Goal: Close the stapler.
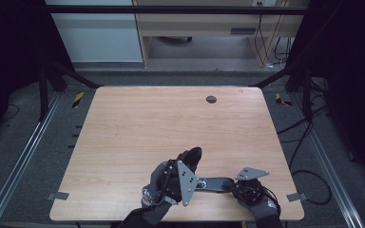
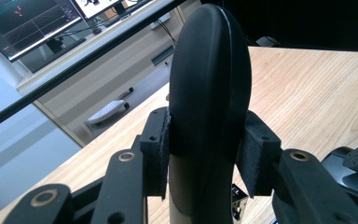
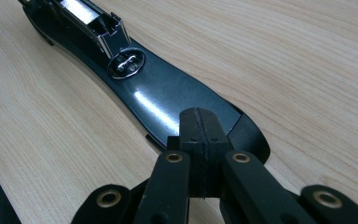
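1. The high view looks forward and down from above the near edge, taking in the whole table [image 1: 138,123] and the floor beyond.
2. The left gripper view sits very close behind its jaws, tilted up across the table [image 2: 307,93] toward a desk and monitors [image 2: 28,21].
3. The right gripper view looks low and close along the table [image 3: 307,60].
4. All three share the wooden tabletop.
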`<state>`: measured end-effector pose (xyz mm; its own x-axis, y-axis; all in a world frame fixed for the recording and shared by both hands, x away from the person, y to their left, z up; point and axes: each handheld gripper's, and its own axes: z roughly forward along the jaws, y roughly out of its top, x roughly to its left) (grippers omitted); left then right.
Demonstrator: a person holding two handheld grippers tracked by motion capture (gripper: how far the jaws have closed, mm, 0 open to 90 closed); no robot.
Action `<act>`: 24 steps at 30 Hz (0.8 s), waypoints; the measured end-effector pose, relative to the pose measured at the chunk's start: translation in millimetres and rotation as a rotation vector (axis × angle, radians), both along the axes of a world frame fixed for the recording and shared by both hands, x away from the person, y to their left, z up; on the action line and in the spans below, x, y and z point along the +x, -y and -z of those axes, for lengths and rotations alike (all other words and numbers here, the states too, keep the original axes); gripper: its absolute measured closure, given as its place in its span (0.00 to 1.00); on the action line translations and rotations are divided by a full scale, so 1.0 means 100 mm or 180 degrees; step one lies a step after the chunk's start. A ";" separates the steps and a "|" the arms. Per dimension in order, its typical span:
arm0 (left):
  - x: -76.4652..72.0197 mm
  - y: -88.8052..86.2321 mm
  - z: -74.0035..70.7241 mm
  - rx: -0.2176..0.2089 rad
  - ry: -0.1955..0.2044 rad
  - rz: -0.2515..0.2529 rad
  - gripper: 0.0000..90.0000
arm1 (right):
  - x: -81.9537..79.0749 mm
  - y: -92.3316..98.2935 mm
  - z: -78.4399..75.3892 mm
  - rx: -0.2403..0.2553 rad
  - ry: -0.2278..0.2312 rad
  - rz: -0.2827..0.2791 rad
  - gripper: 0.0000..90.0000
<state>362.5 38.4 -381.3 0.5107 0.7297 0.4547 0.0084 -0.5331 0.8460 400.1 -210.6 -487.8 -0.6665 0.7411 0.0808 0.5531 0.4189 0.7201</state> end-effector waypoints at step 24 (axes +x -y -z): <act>-0.01 0.12 0.04 0.0175 0.0062 0.0000 0.65 | 0.00 0.00 0.00 -0.0001 -0.0005 -0.0013 1.00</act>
<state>361.4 26.3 -385.3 0.5014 0.7033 0.5039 -0.0077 -0.5787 0.8155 400.1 -210.8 -487.7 -0.6694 0.7384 0.0815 0.5524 0.4214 0.7192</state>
